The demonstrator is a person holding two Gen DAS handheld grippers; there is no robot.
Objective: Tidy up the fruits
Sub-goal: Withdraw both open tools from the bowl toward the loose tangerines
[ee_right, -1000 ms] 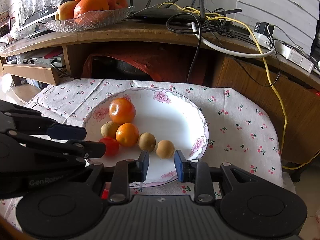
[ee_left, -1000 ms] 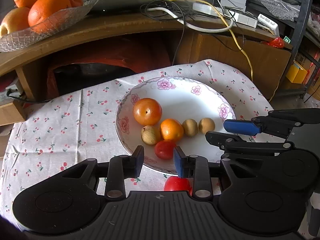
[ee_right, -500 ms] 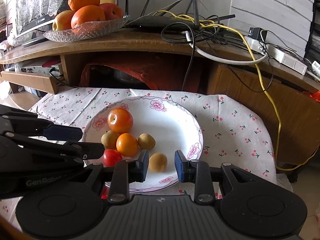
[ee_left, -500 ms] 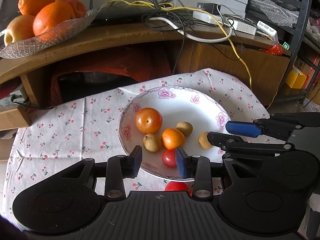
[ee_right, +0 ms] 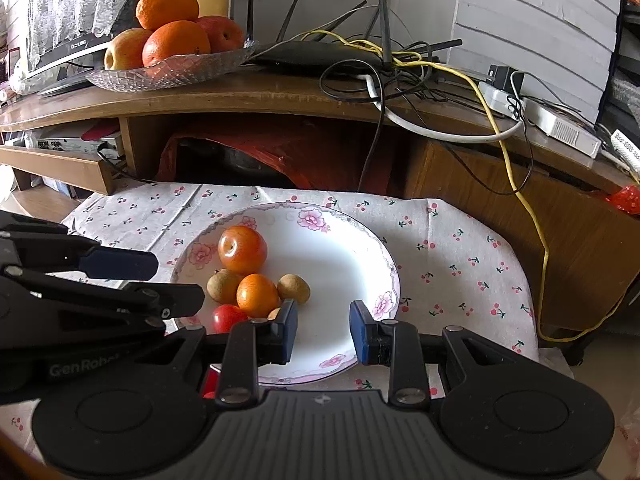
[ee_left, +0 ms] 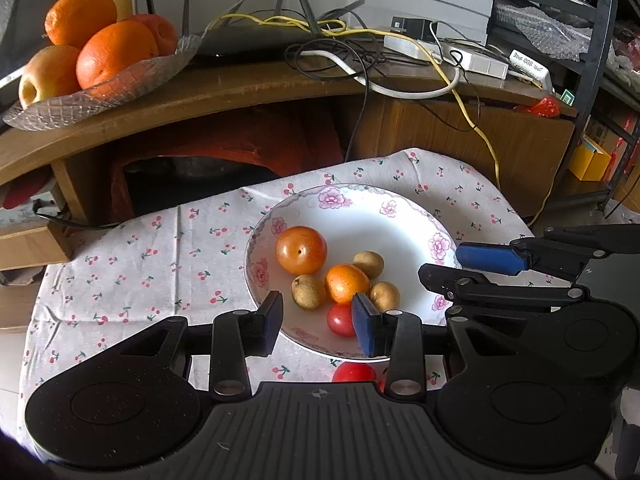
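Both my left tongs [ee_left: 316, 322] and right tongs [ee_right: 323, 330] hang spread, empty. A small red tomato [ee_left: 352, 372], smooth, soft, light, lies just off the plate's [ee_left: 400, 208] near rim; I'd pinch its widest middle gently.

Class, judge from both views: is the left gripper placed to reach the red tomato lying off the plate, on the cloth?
Probably not directly. The red tomato lies on the cloth under the open left gripper, behind its fingertips and mostly hidden by its body; the gripper would likely need to back up first.
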